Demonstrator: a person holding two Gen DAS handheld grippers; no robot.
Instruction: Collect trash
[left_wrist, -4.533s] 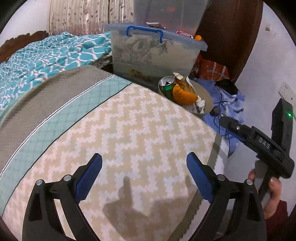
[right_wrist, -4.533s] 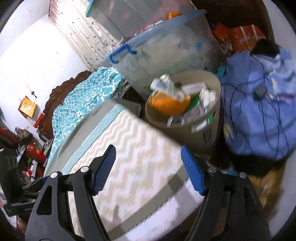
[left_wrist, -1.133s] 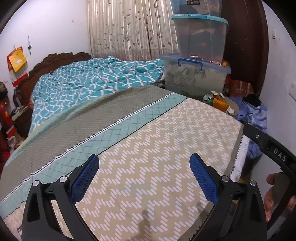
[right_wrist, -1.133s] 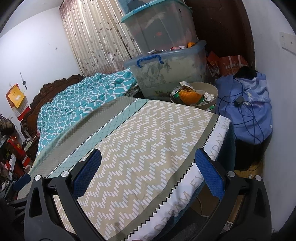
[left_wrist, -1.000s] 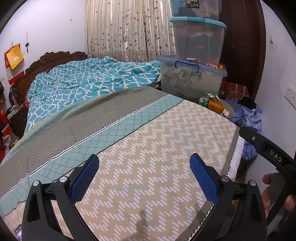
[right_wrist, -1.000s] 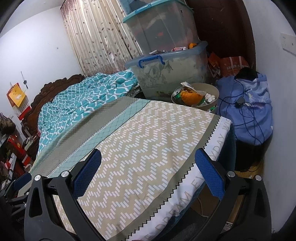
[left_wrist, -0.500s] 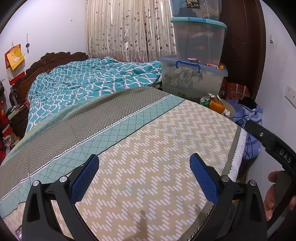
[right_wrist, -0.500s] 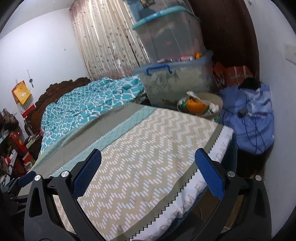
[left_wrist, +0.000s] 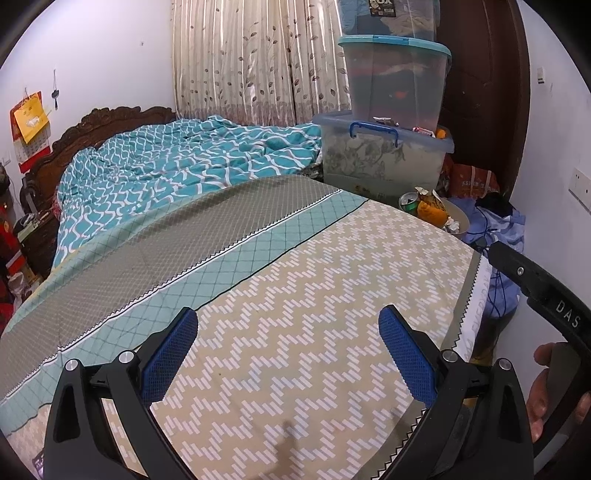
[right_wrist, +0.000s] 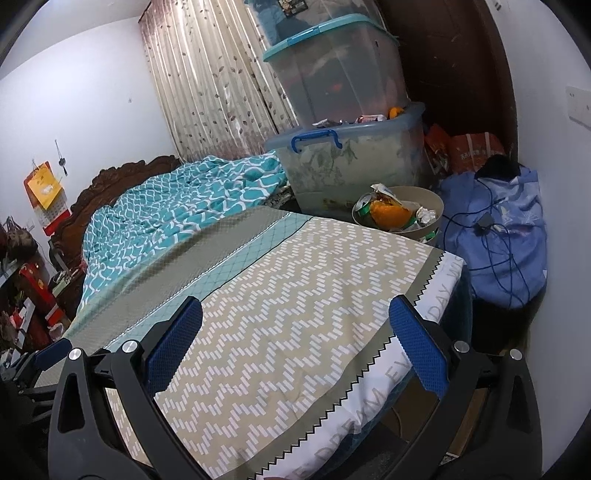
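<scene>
Both grippers hang over the foot of the bed (right_wrist: 295, 295), which fills the middle of each view. The left gripper (left_wrist: 288, 350) has its jaws spread wide with nothing between them, and the right gripper (right_wrist: 295, 339) likewise stands spread and empty. In the left wrist view, a hand (left_wrist: 543, 391) at the lower right edge grips the other tool's handle. The trash sits in a round tan bin (right_wrist: 432, 221) just past the far corner of the bed, right of centre in the right wrist view: a green can (right_wrist: 364, 206), an orange wrapper (right_wrist: 388, 212) and crumpled paper (right_wrist: 424, 214). Behind the bin stand stacked plastic storage boxes (right_wrist: 351, 162); to its right lies a blue bag (right_wrist: 498, 236) draped with cables. A teal quilt (left_wrist: 177, 173) lies bunched at the upper left.
</scene>
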